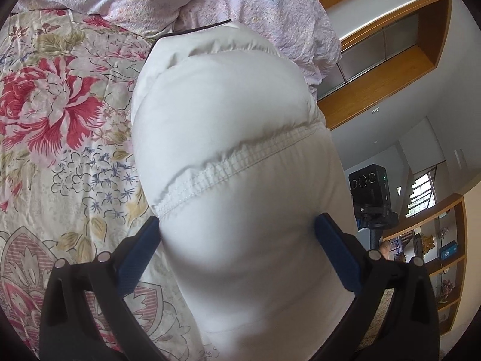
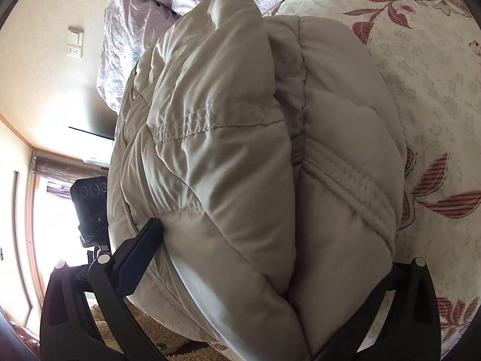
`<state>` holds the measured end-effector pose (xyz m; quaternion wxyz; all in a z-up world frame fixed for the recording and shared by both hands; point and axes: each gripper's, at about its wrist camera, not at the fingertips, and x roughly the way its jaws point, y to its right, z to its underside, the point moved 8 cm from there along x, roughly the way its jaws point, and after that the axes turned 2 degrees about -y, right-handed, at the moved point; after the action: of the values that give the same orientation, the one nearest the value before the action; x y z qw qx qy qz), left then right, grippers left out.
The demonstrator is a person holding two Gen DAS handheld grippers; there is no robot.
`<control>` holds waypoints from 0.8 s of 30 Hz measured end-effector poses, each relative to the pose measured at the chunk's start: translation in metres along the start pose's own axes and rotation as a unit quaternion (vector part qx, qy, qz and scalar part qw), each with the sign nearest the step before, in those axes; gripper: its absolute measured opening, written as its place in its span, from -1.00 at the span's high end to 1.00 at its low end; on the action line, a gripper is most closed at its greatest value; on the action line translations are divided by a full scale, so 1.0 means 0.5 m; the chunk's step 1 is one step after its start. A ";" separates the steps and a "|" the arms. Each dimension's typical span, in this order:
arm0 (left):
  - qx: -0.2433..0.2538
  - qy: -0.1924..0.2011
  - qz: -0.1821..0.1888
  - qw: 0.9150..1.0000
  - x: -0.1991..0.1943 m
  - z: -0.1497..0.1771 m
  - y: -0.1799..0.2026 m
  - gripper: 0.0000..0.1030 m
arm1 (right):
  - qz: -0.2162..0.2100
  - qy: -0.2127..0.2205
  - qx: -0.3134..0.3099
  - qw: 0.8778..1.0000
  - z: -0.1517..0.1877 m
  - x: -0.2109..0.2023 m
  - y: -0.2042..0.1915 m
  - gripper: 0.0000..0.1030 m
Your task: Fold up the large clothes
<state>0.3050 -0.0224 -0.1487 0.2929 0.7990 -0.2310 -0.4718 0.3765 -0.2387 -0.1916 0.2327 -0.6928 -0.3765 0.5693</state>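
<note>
Left wrist: both tongs (image 1: 236,240) (image 2: 270,252) grip the puffy white jacket (image 1: 228,114) (over a floral bedspread (image 1: 66,126)).

jacket (image 1: 228,138): fills your view, blocks ahead
bedspread (image 1: 60,120): open to your left
tripod camera (image 1: 371,191): close right

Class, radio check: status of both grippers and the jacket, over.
Left gripper shut on puffy white jacket. Right gripper clamped on it too. Jacket bunched over floral bedspread. Nothing obstructing.
</note>
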 end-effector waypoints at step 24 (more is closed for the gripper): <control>0.000 0.065 0.036 0.997 -0.058 -0.026 0.013 -0.57 | -0.031 0.064 -0.049 0.996 0.005 -0.006 -0.058 -0.78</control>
<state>0.3028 -0.0052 -0.1217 0.3242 0.8190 -0.2402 -0.4080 0.3666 -0.2236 -0.1687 0.2396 -0.7261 -0.4096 0.4976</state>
